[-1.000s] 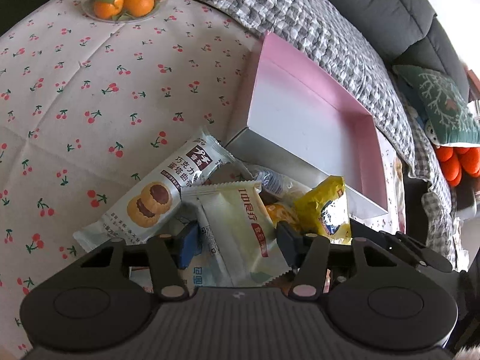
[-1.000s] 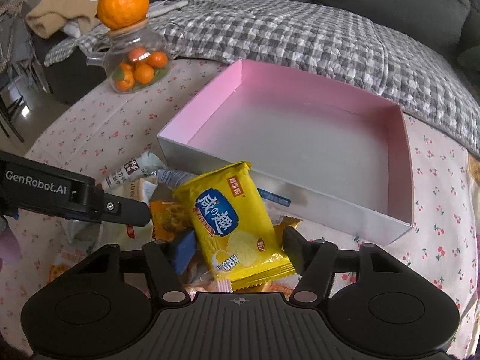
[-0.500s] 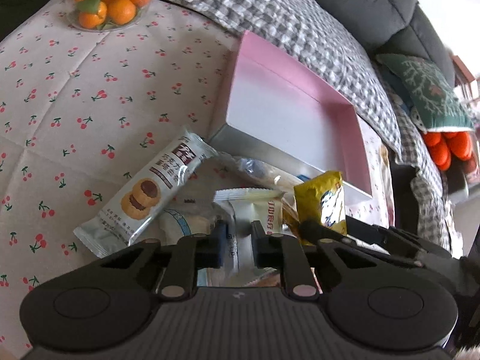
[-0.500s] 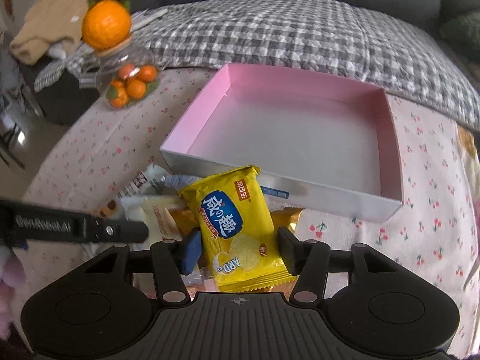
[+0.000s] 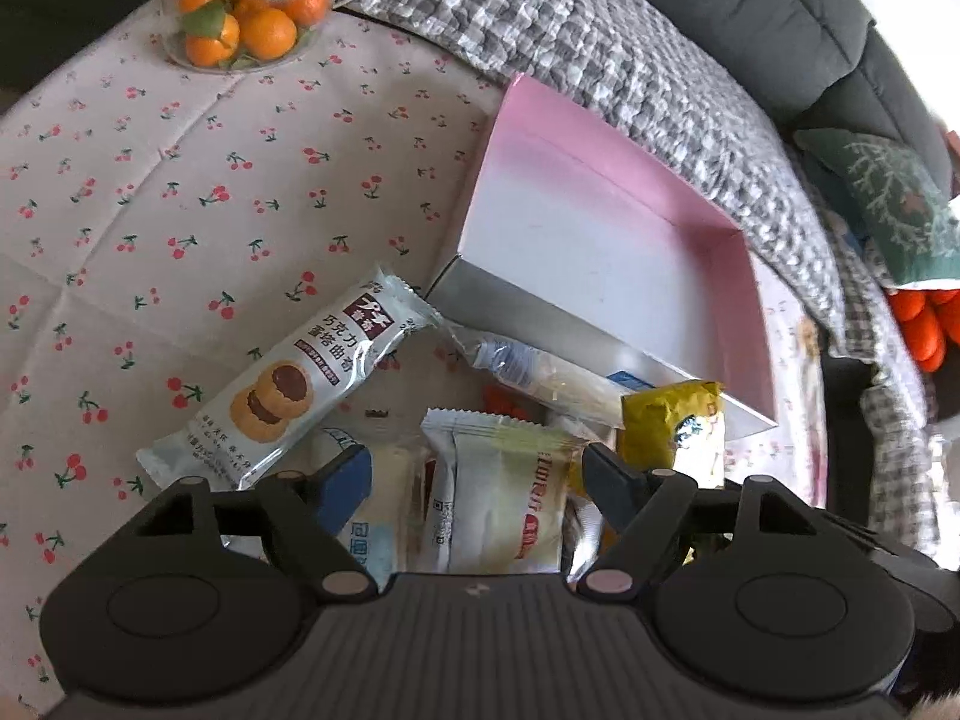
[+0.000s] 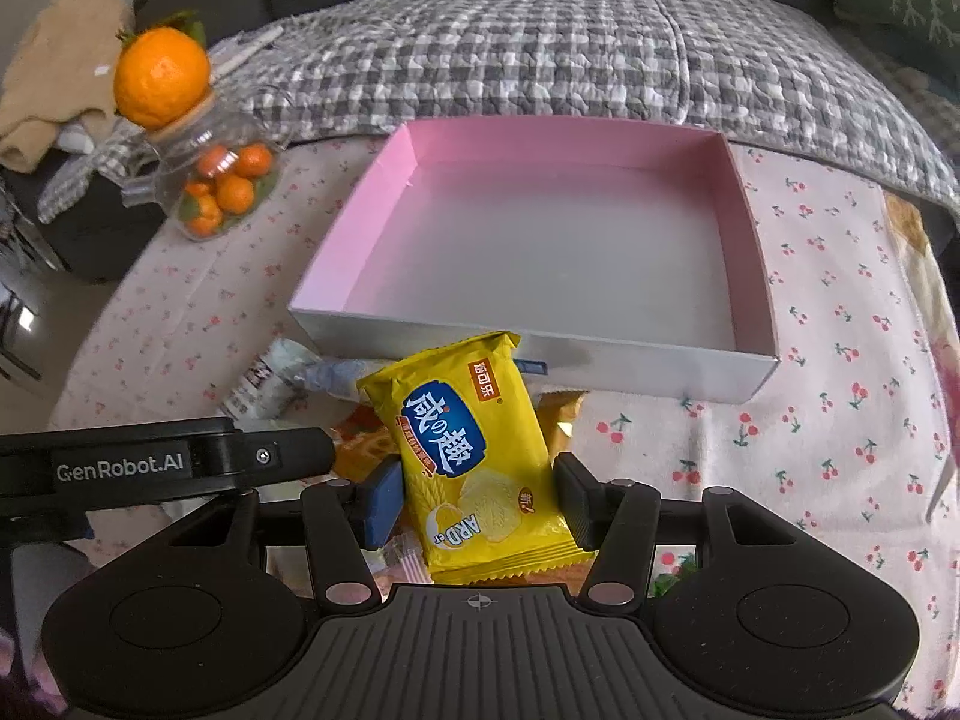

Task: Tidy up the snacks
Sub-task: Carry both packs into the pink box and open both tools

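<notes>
- Right gripper (image 6: pixel 477 495): we see its fingers clamped on the sides of a yellow chip packet (image 6: pixel 471 456), which stands tilted toward the box.
- Left gripper (image 5: pixel 477 474): jaws have just been opening and stand wide; a pale wrapped snack (image 5: pixel 504 498) lies between them, pads clear of it.
- Just beyond, we note a loose pile: a long cookie packet (image 5: pixel 288 390) on the cherry-print cloth (image 5: pixel 150 210), and a clear-wrapped stick (image 5: pixel 540 375) against the box wall.
- The pink box (image 6: pixel 558 246) sits behind the pile, nothing inside it.
- Farthest: a glass jar of oranges (image 6: pixel 219 186) and a grey checked blanket (image 6: pixel 540 42).
</notes>
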The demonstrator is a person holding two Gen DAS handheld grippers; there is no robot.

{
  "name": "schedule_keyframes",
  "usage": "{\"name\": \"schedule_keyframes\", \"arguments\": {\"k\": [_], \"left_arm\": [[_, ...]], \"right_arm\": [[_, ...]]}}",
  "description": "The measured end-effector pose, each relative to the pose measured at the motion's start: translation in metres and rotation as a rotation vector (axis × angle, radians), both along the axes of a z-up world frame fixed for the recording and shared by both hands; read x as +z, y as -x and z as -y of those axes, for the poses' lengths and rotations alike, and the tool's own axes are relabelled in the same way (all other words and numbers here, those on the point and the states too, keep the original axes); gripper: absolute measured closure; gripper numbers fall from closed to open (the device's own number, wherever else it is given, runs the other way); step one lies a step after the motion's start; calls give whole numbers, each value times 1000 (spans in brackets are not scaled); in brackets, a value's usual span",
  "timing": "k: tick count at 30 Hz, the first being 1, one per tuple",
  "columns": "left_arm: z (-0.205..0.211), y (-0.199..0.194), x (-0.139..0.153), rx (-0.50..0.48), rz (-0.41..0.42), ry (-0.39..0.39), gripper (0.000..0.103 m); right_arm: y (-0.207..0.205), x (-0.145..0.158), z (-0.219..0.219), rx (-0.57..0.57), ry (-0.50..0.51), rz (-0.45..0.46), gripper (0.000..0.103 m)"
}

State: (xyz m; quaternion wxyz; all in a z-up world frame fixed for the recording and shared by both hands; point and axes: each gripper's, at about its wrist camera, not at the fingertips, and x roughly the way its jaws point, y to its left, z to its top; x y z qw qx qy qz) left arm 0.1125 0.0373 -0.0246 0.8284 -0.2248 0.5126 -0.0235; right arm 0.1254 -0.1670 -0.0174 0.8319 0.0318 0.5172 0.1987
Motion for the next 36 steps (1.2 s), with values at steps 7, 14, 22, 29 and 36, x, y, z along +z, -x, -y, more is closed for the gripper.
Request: {"name": "schedule_keyframes", "arguments": {"k": [7,14,22,29,36], "left_arm": [[11,9,2,-7,32,-86,34],[31,15,-5,-86,33,-172,37],[47,17,-6,-197,78,-297,58],[40,21,1,-244,68,-235,90],[26,27,20,-266,111,-173,91]], "right_arm": [[-5,-3,5,13,66,-5,50],[-4,0,16,-4,81,4,50],[-2,3,15,6,117,22,50],[0,10,14,6,109,42,50],[1,28,21,-29,50,82,50]]}}
